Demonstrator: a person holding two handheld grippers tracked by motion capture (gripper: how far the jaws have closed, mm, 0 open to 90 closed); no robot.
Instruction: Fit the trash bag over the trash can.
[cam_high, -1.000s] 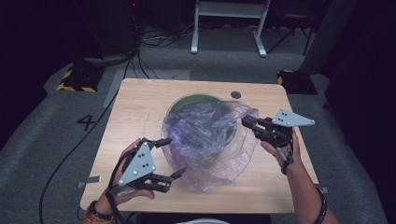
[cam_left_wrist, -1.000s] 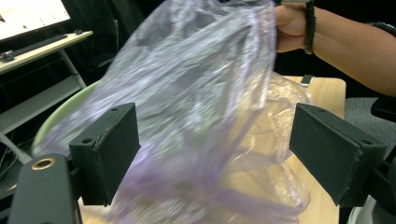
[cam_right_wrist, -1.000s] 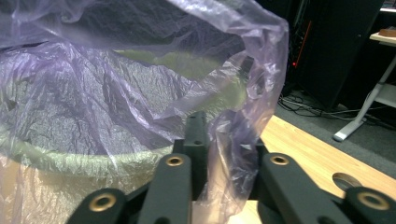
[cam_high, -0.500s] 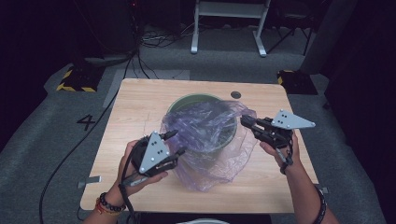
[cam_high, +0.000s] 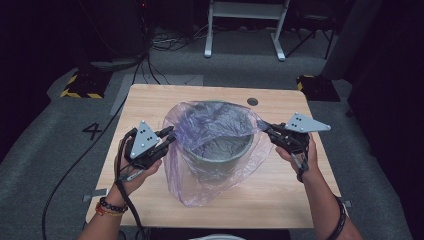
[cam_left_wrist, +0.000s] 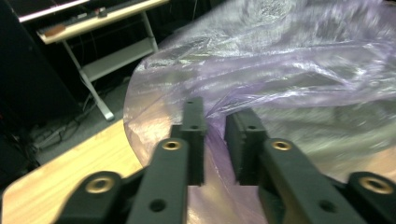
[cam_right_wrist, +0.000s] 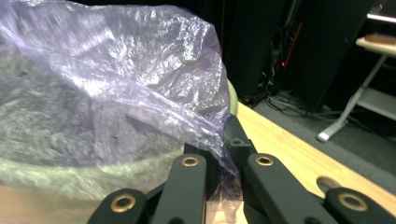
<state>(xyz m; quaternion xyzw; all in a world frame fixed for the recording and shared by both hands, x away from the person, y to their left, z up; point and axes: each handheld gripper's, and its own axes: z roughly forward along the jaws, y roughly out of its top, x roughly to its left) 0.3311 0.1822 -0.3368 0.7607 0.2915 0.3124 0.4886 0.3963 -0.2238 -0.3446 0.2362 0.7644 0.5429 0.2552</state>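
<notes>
A grey-green bin (cam_high: 220, 155) stands in the middle of the wooden table (cam_high: 150, 100), with a thin purple plastic bag (cam_high: 210, 120) draped over and around it. My left gripper (cam_high: 169, 136) is at the bag's left edge. Its jaws have just been closing, and in the left gripper view (cam_left_wrist: 215, 126) a fold of the bag (cam_left_wrist: 280, 70) sits pinched in the narrow gap. My right gripper (cam_high: 267, 131) is shut on the bag's right edge, and the film (cam_right_wrist: 140, 84) runs down between its jaws (cam_right_wrist: 219, 140). The bag's mouth is stretched between the two grippers over the bin's rim.
A round cable hole (cam_high: 252, 101) sits near the table's far edge. Behind the table stand a white metal frame (cam_high: 245, 30) and cables on the grey floor. Yellow-black striped blocks (cam_high: 80, 85) (cam_high: 312, 85) lie off both far corners.
My left gripper moved away from the near edge up to the bag's left side and closed on the film. The bag's mouth now spreads wider across the bin. The right gripper stayed put.
</notes>
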